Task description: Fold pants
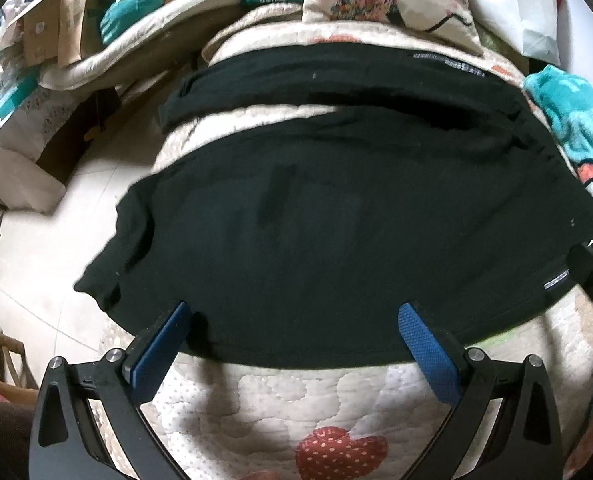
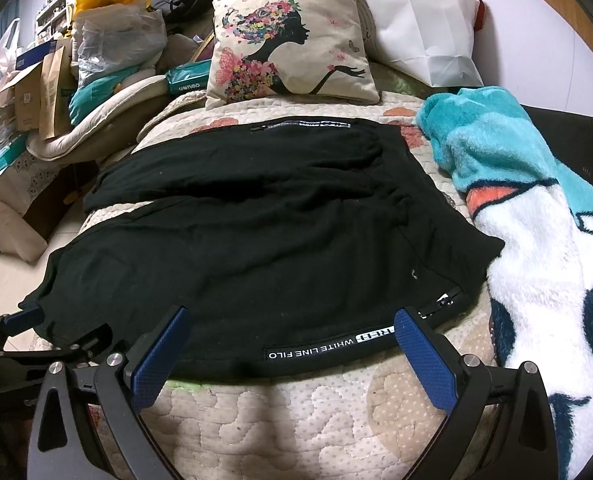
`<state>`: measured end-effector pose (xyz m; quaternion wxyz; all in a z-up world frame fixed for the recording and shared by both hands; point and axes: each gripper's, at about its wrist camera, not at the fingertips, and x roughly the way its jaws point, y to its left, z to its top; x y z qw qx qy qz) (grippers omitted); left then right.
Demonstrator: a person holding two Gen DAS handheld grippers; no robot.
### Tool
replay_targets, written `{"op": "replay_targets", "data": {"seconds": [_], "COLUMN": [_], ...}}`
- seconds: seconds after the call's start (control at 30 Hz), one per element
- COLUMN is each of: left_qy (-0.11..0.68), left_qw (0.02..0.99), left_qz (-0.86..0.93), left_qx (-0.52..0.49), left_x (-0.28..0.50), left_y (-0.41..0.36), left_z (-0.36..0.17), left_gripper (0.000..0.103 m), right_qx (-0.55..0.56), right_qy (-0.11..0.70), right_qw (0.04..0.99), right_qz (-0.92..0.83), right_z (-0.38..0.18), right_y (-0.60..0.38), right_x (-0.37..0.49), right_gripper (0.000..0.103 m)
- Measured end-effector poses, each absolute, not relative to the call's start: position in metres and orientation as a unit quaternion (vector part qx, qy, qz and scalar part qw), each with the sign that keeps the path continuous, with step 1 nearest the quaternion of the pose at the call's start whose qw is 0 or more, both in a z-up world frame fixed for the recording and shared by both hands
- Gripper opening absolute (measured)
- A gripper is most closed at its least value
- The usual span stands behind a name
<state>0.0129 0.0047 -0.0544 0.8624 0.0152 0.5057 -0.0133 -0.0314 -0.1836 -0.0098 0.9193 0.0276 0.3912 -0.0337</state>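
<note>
Black pants (image 2: 256, 248) lie spread on the quilted bed (image 2: 296, 420), unfolded; left gripper (image 1: 296, 320) and right gripper (image 2: 292, 322) hover released at the near hem; next, pinch that edge.

The left gripper (image 1: 296, 312) is spread wide, its two blue-padded fingers (image 1: 158, 354) angled outward with nothing between them. The right gripper (image 2: 294, 316) is likewise spread wide, its blue pads (image 2: 428, 360) well apart and gripping nothing. In the right wrist view, the left gripper (image 2: 24, 322) shows at the far left edge, low and beside the right one.
</note>
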Motion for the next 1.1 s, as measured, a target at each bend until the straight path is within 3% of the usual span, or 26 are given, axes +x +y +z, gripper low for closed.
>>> {"op": "replay_targets", "data": {"seconds": [0.57, 0.8, 1.1], "left_qy": [0.482, 0.409, 0.333], "left_qw": [0.875, 0.912, 0.941], "left_qz": [-0.033, -0.025, -0.04], "left_qx": [-0.006, 0.009, 0.039], "left_x": [0.006, -0.016, -0.026], "left_y": [0.013, 0.018, 0.033], "left_z": [-0.054, 0.005, 0.09], "left_gripper": [0.103, 0.102, 0.102], "right_qx": [0.023, 0.016, 0.004], "right_qy": [0.377, 0.356, 0.325], "right_qw": [0.925, 0.934, 0.945], "right_qz": [-0.026, -0.013, 0.032], "right_z": [0.001, 0.018, 0.082], "right_y": [-0.179, -0.177, -0.182], "right_x": [-0.035, -0.04, -0.033], "right_gripper": [0.103, 0.103, 0.103]}}
